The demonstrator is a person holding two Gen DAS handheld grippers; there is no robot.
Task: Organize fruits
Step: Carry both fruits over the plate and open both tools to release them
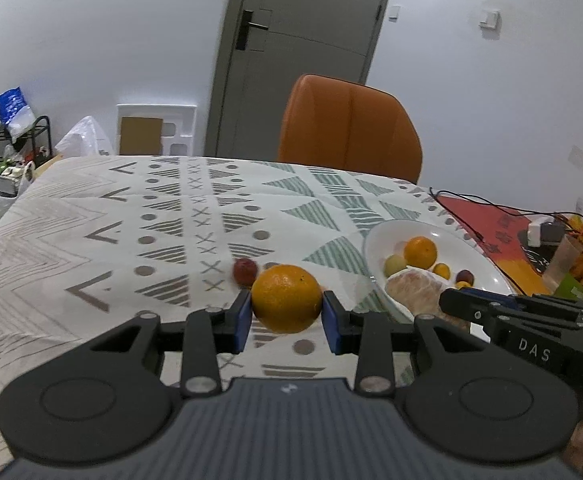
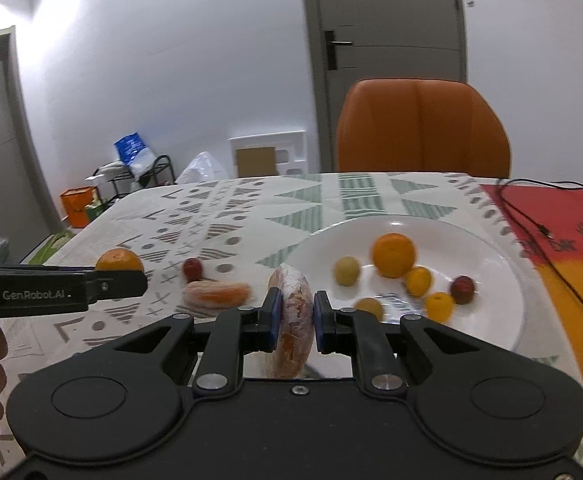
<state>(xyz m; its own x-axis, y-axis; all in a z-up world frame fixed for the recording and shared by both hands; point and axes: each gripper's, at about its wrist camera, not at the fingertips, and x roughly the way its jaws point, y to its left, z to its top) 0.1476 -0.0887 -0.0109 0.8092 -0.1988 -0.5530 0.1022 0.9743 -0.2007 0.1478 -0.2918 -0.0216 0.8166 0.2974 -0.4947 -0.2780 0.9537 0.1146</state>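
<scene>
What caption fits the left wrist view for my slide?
Left gripper holds an orange above the patterned tablecloth, beside the white fruit plate.

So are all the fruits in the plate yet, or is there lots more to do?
Partly done. The white plate already holds an orange and several small fruits. In hand: the left gripper grips a big orange, and the right gripper grips a wrapped fruit piece. Left on the tablecloth: a small red fruit and another wrapped piece.
</scene>
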